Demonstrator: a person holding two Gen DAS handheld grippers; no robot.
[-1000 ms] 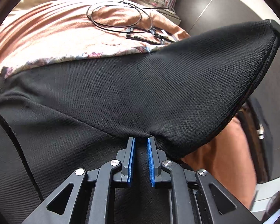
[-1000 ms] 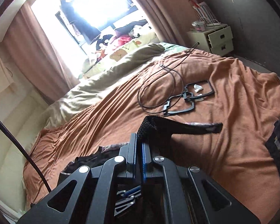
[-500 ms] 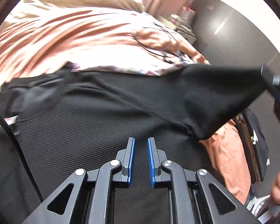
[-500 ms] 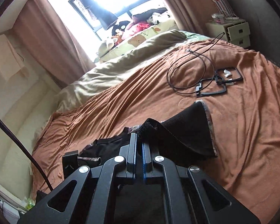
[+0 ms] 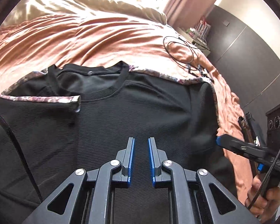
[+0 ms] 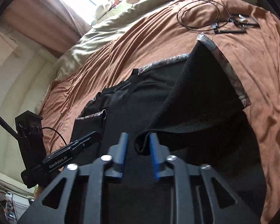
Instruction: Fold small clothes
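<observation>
While the black shirt point(image 5: 140, 108) lies flat on the bed point(image 5: 95, 37), both tools are spread: left tool point(image 5: 141, 160) empty above it, right tool point(image 6: 136, 145) w/ sleeve fold loose between jaws. Lay sleeve straight, smooth b4 next fold.

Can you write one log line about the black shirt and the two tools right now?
black T-shirt: flat on orange bedspread, both sleeves folded in | left tool: open, empty | right tool: open, sleeve edge between fingers

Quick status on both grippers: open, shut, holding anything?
Left gripper: open, holding nothing, above the black shirt.
Right gripper: open, a folded sleeve edge between its fingers, not clamped.
</observation>
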